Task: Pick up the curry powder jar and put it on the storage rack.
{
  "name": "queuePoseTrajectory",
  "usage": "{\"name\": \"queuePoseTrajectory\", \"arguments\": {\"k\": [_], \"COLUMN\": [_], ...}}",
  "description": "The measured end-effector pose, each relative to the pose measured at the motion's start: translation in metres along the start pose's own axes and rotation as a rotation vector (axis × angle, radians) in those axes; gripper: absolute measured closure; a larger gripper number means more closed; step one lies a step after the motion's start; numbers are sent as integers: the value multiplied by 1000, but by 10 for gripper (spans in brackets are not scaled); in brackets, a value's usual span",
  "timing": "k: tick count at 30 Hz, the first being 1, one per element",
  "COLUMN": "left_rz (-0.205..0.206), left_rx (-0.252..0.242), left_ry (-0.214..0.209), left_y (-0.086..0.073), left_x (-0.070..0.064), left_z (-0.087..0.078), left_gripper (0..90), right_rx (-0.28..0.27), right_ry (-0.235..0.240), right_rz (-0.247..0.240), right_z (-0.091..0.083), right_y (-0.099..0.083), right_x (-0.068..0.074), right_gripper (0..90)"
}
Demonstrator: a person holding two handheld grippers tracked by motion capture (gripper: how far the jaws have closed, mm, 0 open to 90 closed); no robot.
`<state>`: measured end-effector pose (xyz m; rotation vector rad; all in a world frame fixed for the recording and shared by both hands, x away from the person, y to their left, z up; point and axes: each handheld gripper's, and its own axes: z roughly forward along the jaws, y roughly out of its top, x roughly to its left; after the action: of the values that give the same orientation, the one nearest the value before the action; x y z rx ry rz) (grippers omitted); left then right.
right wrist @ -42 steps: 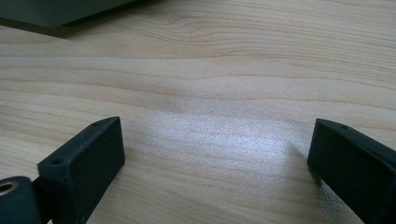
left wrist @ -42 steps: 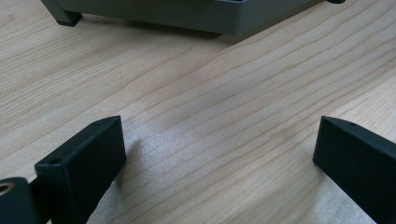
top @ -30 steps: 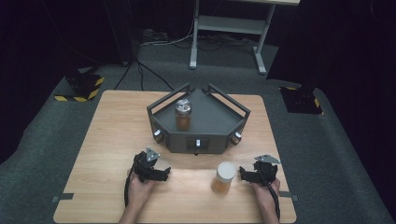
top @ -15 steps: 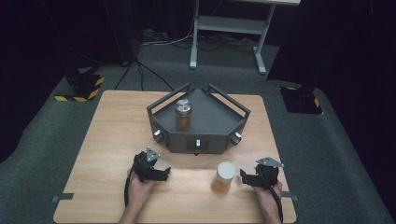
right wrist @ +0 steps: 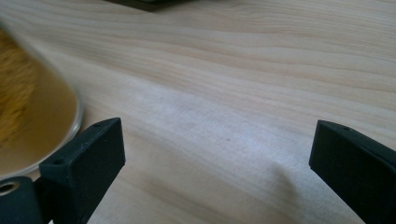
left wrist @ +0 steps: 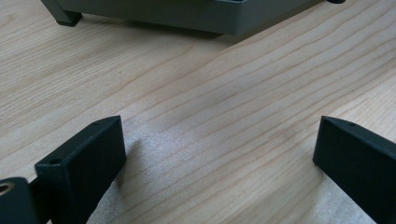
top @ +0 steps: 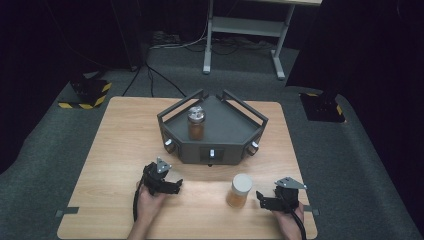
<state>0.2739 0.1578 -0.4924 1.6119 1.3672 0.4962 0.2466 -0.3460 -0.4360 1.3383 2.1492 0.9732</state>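
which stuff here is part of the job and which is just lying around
In the job: white-lidded jar beside the open right claw; grey tray stand holding a second jar; open left claw.

Lying about: hazard-striped blocks and metal frame on the floor.

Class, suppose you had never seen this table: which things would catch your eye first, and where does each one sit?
First, the dark angular tray at the table's middle, with a metal-lidded jar standing on its left part. Next, the white-lidded jar of amber contents on the bare wood nearer the person, just beside the open right gripper. The left gripper, also open, rests at front left.
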Motion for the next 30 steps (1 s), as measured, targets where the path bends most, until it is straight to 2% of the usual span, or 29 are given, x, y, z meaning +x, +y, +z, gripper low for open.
{"name": "queuePoseTrajectory", "arguments": {"k": [13, 14, 15, 21, 30], "left_rz": [0, 0, 0, 0, 1], "left_rx": [0, 0, 0, 0, 0], "left_ry": [0, 0, 0, 0, 0], "left_y": [0, 0, 0, 0, 0], "left_x": [0, 0, 0, 0, 0], "left_z": [0, 0, 0, 0, 0], "left_gripper": [25, 25, 25, 25, 25], "right_rx": [-8, -3, -3, 1, -23], "right_ry": [83, 104, 104, 170, 209], "right_rz": [-65, -72, -72, -119, -144], "right_z": [-15, -15, -15, -13, -13], "right_y": [-12, -12, -12, -9, -6], "right_x": [9, 9, 9, 13, 19], "right_gripper": [41, 43, 43, 46, 43]}}
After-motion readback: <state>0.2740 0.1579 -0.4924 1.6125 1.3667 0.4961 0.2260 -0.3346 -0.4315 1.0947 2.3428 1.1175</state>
